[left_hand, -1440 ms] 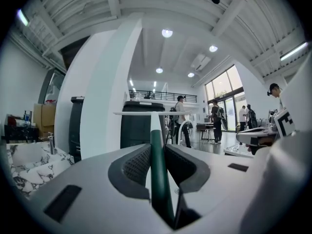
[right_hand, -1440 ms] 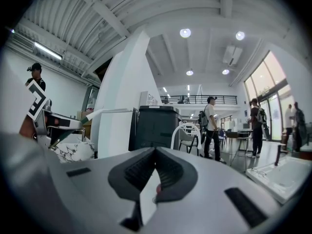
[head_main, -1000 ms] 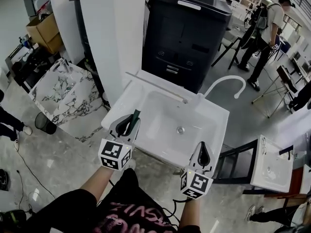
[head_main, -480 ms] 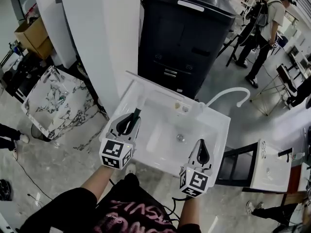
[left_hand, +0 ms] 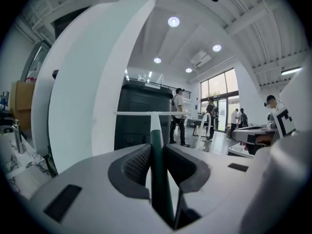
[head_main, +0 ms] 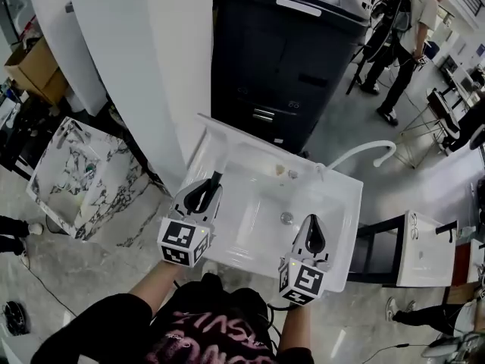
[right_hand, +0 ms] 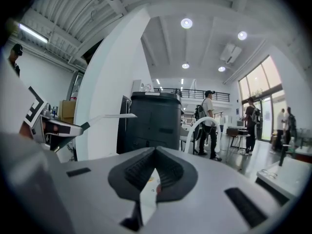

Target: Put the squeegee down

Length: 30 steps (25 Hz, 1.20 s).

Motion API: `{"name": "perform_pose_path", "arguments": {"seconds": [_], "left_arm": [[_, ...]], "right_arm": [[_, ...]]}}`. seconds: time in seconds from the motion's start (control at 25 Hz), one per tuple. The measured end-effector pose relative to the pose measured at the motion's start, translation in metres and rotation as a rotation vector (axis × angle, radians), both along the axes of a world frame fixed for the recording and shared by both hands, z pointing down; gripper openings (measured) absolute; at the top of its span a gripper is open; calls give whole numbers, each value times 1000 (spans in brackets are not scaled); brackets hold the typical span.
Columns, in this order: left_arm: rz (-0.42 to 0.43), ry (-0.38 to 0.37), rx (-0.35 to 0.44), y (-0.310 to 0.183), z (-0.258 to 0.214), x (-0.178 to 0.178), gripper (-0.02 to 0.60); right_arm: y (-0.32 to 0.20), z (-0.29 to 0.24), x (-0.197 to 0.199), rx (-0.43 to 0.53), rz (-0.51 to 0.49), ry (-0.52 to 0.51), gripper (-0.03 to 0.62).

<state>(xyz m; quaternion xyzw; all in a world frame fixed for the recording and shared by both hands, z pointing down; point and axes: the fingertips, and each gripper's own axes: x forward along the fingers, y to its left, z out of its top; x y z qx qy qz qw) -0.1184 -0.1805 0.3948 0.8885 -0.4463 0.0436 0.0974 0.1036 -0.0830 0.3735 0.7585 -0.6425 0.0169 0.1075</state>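
Over the white sink [head_main: 337, 203], the left gripper [head_main: 208, 190] clamps the squeegee [left_hand: 155, 140] by its green handle. Right gripper [head_main: 314, 226]: jaws together, nothing between them.

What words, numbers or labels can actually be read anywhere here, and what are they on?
No text reads clearly.
The pink lettering on the person's shirt: cut off at the picture's edge, unreadable.
The white strip on the black machine: too small to read.
The cube on the left gripper and the cube on the right gripper: black-and-white square patterns, no letters.
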Motion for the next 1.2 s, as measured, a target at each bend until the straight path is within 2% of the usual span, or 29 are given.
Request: {"name": "perform_pose_path", "arguments": {"seconds": [0.36, 0.6, 1.2], "left_arm": [[31, 11, -11, -6, 8, 1, 95], [25, 7, -8, -7, 7, 11, 97], [-78, -19, 31, -7, -12, 39, 95]], "right_arm": [[-4, 0, -2, -5, 28, 10, 20], [-4, 4, 12, -6, 32, -19, 20], [-15, 5, 57, 2, -54, -52, 20]]}}
